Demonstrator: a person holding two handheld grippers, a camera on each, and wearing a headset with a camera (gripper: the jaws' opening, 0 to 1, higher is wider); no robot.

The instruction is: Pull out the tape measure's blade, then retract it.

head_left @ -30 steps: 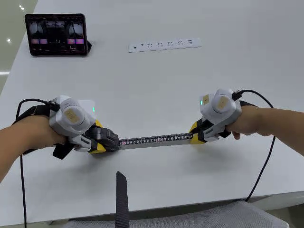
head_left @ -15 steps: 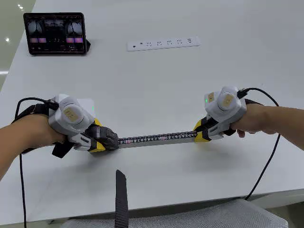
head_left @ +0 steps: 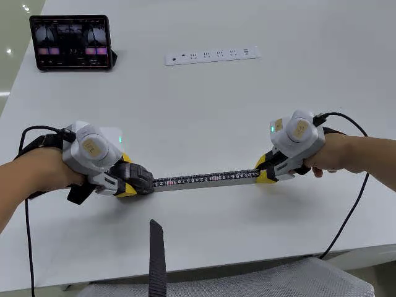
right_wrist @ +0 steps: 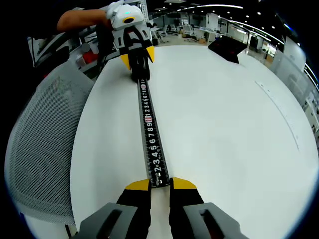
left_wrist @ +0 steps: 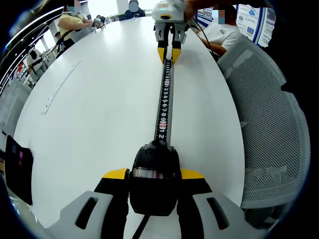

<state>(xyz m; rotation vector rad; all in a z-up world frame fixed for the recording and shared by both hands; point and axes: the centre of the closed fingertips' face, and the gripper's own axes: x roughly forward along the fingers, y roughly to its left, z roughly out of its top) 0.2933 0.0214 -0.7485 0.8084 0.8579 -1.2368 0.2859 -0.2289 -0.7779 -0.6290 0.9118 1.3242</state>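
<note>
The black tape measure case (head_left: 137, 179) rests low on the white table (head_left: 204, 117), clamped between the yellow-tipped jaws of my left gripper (head_left: 127, 181); up close the case (left_wrist: 155, 174) sits in that gripper (left_wrist: 154, 175). Its numbered blade (head_left: 207, 179) runs out rightward, a straight strip just above the tabletop. My right gripper (head_left: 262, 175) is shut on the blade's end. In the right gripper view the blade (right_wrist: 150, 139) leads from my right gripper (right_wrist: 159, 185) to the case (right_wrist: 137, 67). In the left gripper view the blade (left_wrist: 165, 99) stretches away to the right gripper (left_wrist: 169, 54).
A tablet (head_left: 71, 42) with a lit screen stands at the far left of the table. A white power strip (head_left: 212, 55) lies at the far middle. A mesh chair back (head_left: 204, 286) and a dark strap (head_left: 156, 260) sit at the near table edge. Cables trail from both grippers.
My right gripper has moved right, drawing more blade out of the case. The left gripper holds the case in about the same place.
</note>
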